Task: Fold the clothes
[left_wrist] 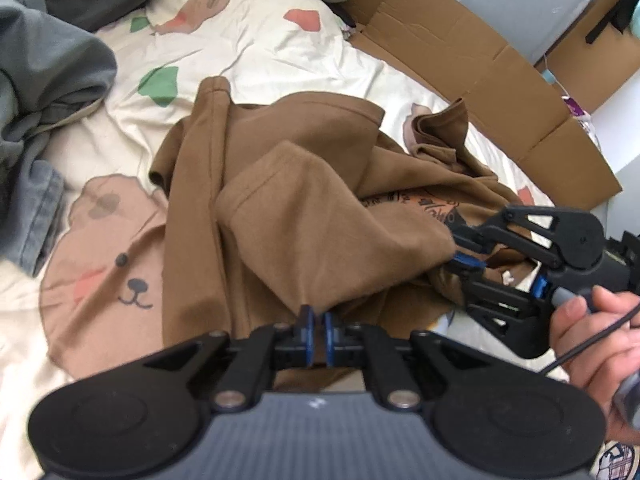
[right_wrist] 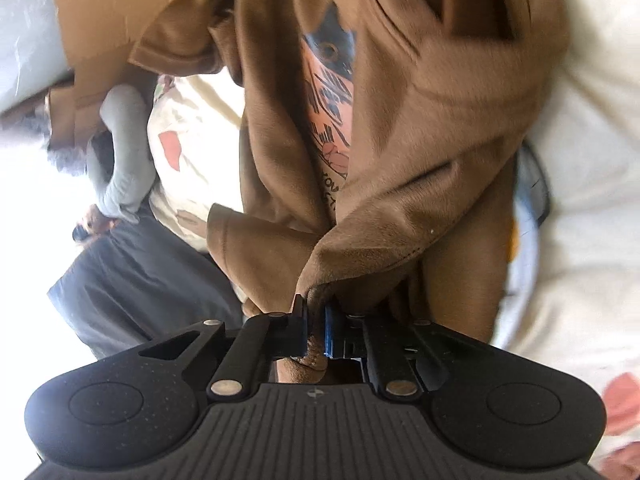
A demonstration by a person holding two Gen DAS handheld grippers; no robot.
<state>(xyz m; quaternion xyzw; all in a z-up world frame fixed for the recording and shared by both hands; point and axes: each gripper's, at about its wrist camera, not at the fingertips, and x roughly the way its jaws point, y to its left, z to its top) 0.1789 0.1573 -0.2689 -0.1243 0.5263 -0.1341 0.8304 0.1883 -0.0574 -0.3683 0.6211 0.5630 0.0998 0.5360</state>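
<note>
Gathering and lifting a crumpled brown T-shirt (left_wrist: 304, 184) off the bed (left_wrist: 248, 52), by the look of it: an early step, with no fold made yet and the cloth bunched in loose ridges over the cartoon-bear bedsheet (left_wrist: 100, 272). Printed front half buried among the folds, seen best in the right wrist view as an orange and dark graphic (right_wrist: 332, 92). Next move, judged from this: drawing the two held points apart and up to shake the shirt open, then laying it flat on a bare part of the bed before any fold; calls for keeping both pinches firm and finding which edges are actually held, hem or sleeve, which cannot be told here.

Left gripper (left_wrist: 318, 330): blue pads nearly together, pinching a drooping edge of the brown cloth just at the tips. Right gripper (right_wrist: 316, 334): closed tight on a bunched corner of the shirt, cloth squeezed between the pads and spilling out behind them; also visible from the left wrist view (left_wrist: 466, 252), biting into the shirt's near side, with the right hand (left_wrist: 592, 340) on its handle.

Lying alongside: a grey garment (left_wrist: 44, 76) and denim (left_wrist: 36, 216) at the bed's left, flattened cardboard (left_wrist: 500, 68) along the far edge.
</note>
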